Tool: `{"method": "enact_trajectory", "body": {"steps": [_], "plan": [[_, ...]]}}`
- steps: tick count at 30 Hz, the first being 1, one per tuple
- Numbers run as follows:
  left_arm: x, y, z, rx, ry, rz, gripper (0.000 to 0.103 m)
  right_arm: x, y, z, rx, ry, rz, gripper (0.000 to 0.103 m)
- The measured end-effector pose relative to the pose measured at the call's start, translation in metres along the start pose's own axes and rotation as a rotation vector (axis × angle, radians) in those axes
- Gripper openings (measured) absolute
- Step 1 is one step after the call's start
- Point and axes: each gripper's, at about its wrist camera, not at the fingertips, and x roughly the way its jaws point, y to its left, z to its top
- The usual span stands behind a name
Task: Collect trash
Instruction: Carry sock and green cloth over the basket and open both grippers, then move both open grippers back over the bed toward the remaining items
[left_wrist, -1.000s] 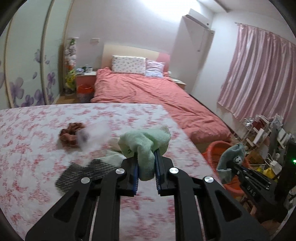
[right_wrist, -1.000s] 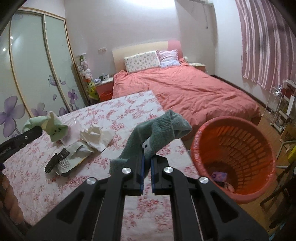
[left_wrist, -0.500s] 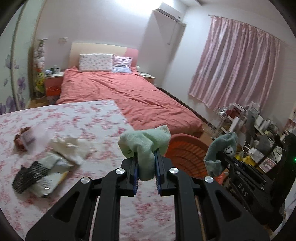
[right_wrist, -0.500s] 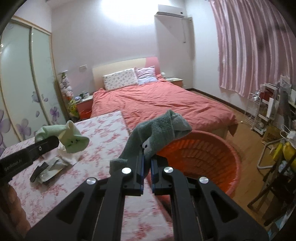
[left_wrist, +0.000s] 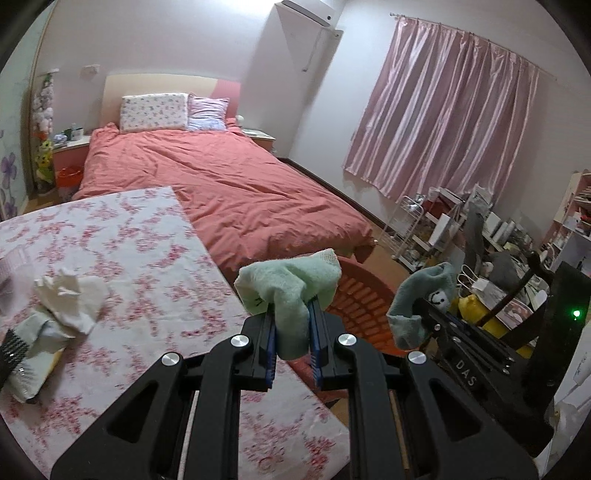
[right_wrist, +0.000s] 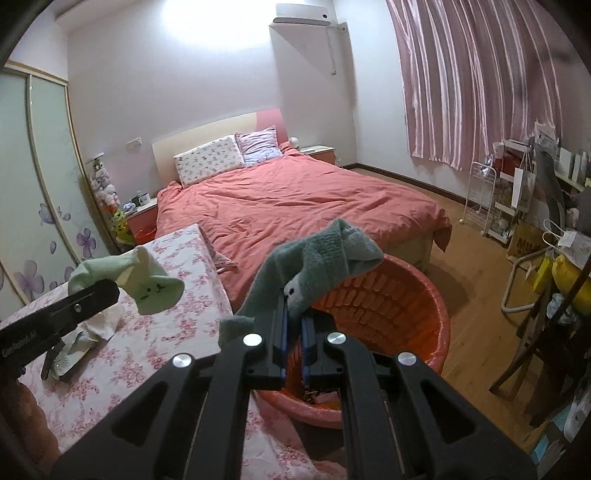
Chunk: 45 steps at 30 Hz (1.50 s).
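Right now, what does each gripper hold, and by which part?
Left gripper: light green sock, pinched at its bunched middle. Right gripper: grey-green sock, pinched near mid-length, both ends free.

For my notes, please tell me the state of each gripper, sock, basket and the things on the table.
Left gripper: shut on light green sock.
Right gripper: shut on grey-green sock.
Orange basket: upright, open, some items at the bottom.
Tissue: crumpled, lying on table.
Curtain: drawn.

1. Left gripper (left_wrist: 291, 325) – tilted downward, its black jaws clamped on a light green sock (left_wrist: 291, 284).
2. Right gripper (right_wrist: 293, 321) – likewise tilted downward, jaws closed on a grey-green sock (right_wrist: 317, 258).
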Motion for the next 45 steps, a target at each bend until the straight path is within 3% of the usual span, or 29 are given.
{"method": "enact_trajectory", "body": {"steps": [24, 28, 33, 45], "plan": [[0.081, -0.039, 0.0, 0.058, 0.13, -0.083, 0.014, 0.054, -0.044, 0.005, 0.09, 0.05, -0.007, 0.007], [0.092, -0.04, -0.002, 0.048, 0.154, -0.073, 0.015, 0.062, -0.049, 0.004, 0.12, 0.067, 0.016, 0.013], [0.101, -0.037, -0.008, 0.04, 0.189, -0.053, 0.032, 0.07, -0.054, 0.002, 0.145, 0.09, 0.032, 0.025], [0.102, -0.03, -0.012, 0.029, 0.222, -0.046, 0.038, 0.07, -0.062, -0.004, 0.163, 0.103, 0.017, 0.034]]}}
